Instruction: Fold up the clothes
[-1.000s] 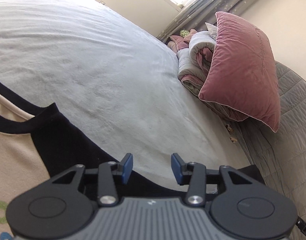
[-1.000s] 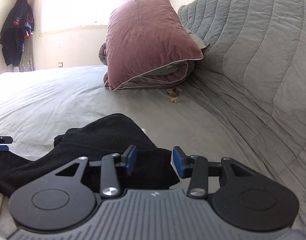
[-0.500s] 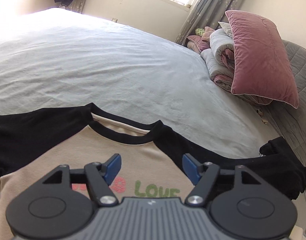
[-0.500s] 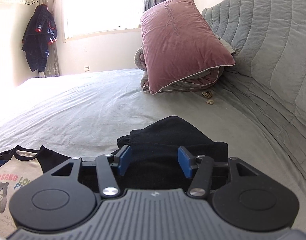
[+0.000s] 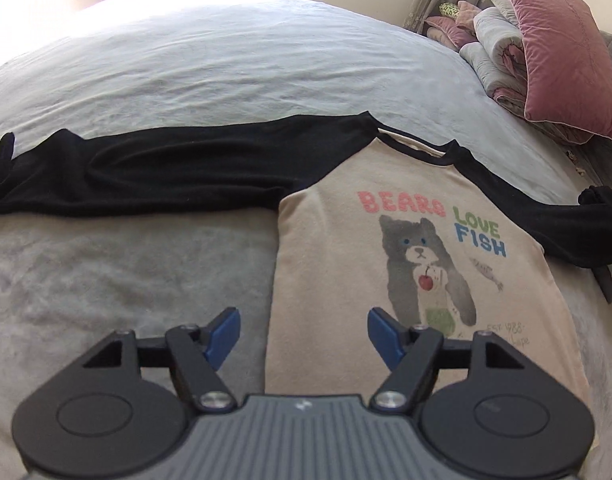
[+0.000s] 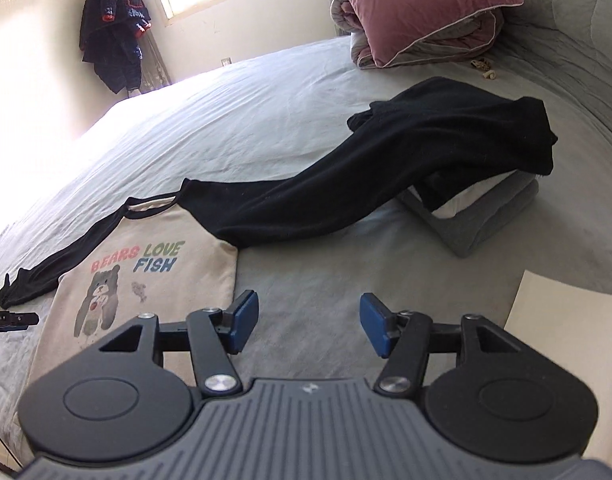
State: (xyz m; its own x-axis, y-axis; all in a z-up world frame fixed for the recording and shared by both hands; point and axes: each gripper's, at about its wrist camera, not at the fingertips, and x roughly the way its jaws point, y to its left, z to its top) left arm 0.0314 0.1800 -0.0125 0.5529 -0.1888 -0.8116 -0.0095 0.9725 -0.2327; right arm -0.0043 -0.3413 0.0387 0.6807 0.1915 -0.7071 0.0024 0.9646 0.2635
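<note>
You're over a wide bed [image 5: 234, 60] in grey sheeting, with the cream shirt [image 5: 345, 264] flat at its near side and open sheet beyond. Its right black sleeve [image 6: 385, 168] drapes over folded grey clothes [image 6: 489, 216]; a pink pillow [image 6: 417, 4] leans at the headboard. Your left tongs [image 5: 304, 332] and right tongs [image 6: 309, 322] are both spread, empty.

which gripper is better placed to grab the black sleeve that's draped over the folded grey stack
Right. That sleeve and the grey stack lie straight ahead of the open right gripper. From the left gripper, also open, they sit at the far right edge, across the shirt.
</note>
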